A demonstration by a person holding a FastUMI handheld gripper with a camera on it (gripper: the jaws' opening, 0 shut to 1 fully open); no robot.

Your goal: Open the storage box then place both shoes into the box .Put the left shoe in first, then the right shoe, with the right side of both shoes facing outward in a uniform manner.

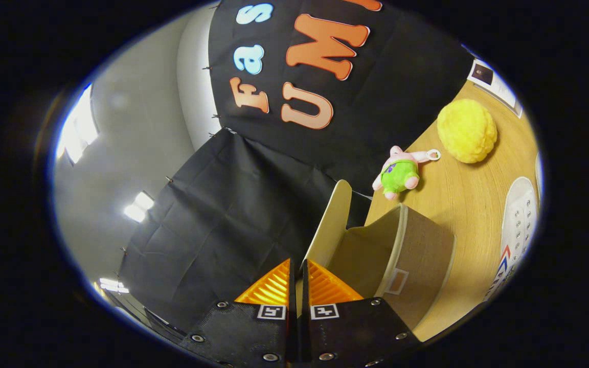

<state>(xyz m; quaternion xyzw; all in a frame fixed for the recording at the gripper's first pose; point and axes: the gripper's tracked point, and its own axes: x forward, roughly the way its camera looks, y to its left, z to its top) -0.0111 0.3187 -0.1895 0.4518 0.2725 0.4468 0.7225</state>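
My gripper point(297, 262) is shut on the edge of the cream lid point(331, 220) of the storage box point(417, 260). The lid stands raised off the box, swung away from its opening, and its lower end runs down between my fingertips. The box is tan outside with a cream inside, and its open cavity point(361, 258) lies just beyond my fingers. One white lace-up shoe point(519, 230) with red and blue stripes lies on the wooden table point(468, 194) past the box, partly cut off from sight.
A pink and green plush toy point(399, 174) lies on the table close behind the box. A yellow fluffy ball point(467, 130) sits farther back, and a printed sheet point(494, 84) lies at the far table edge.
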